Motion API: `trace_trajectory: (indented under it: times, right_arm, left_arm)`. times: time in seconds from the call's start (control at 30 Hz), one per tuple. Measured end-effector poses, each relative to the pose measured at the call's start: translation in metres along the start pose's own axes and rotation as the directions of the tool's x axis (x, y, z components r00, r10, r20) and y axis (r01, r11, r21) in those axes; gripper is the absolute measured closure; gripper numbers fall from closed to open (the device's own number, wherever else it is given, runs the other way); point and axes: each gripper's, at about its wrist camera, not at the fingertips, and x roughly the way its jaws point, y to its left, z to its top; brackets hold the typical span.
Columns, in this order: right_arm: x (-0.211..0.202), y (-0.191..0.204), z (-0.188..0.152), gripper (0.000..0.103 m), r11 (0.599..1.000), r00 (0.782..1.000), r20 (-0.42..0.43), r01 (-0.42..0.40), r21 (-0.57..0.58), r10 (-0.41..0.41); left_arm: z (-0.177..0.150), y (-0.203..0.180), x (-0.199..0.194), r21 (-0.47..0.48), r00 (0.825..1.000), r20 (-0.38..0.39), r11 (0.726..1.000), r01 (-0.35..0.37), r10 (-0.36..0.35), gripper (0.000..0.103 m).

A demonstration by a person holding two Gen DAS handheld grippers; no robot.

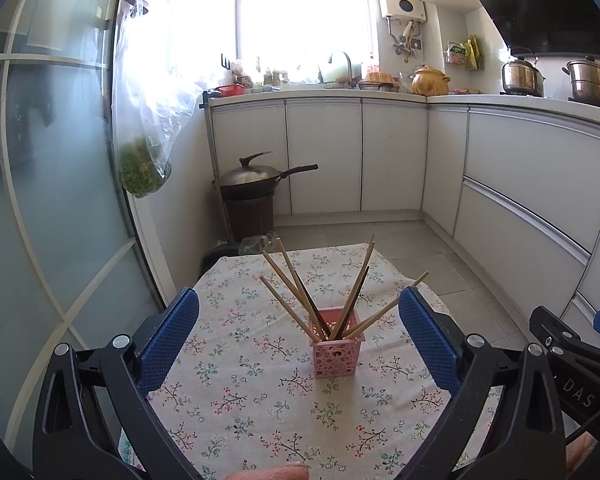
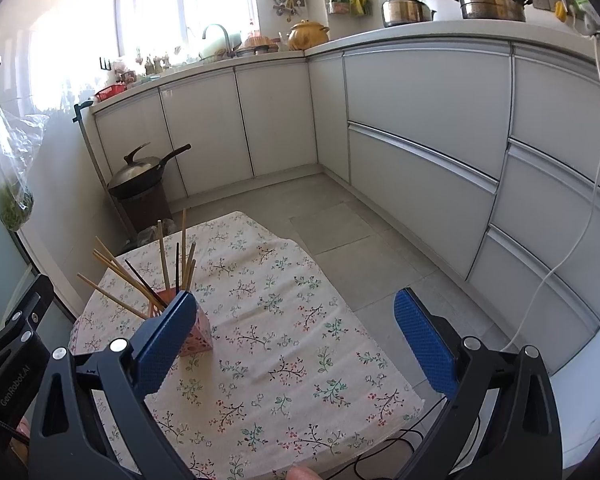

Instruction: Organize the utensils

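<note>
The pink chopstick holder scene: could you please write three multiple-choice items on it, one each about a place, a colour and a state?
1. Where does the pink holder stand?
A. on the floral tablecloth
B. on the kitchen counter
C. on the floor

2. What colour are the pads on the hand-held grippers?
A. red
B. blue
C. white

3. How are the chopsticks placed?
A. lying flat on the cloth
B. held in a gripper
C. leaning upright in the holder

Answers: 1 A, it sits on the floral tablecloth; 2 B, left hand-held gripper and right hand-held gripper pads are blue; 3 C, they fan out from the holder.
</note>
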Motion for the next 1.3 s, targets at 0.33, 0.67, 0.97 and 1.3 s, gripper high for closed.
trace_trajectory:
  times: [0.33,0.67,0.97,1.3]
  right_arm:
    - [0.0024,0.0018,-0.0011,0.007,1.000,1.000,-0.011,-0.004,-0.006,0.003]
    - [0.0042,0.0023,-0.0016,0.007,1.000,1.000,-0.020,-0.003,-0.010,0.003]
    - [0.0052,0.0019,-0.0028,0.007,1.000,1.000,-0.027,-0.004,-0.010,0.004]
    - [0.0082,0.0032,-0.0047,0.007,1.000,0.999,-0.043,-0.010,-0.016,0.009]
  left_arm:
    - [-0.0023,0.0016,0.0036,0.006,1.000,-0.008,1.000,-0.004,0.004,0.007]
    - [-0.0032,0.0014,0.0042,0.006,1.000,-0.013,1.000,-0.008,0.008,0.007]
    - [-0.0029,0.0017,0.0071,0.007,1.000,-0.024,1.000,-0.011,0.011,0.007]
    - [-0.0024,0.0009,0.0066,0.011,1.000,-0.024,1.000,-0.017,0.018,0.007]
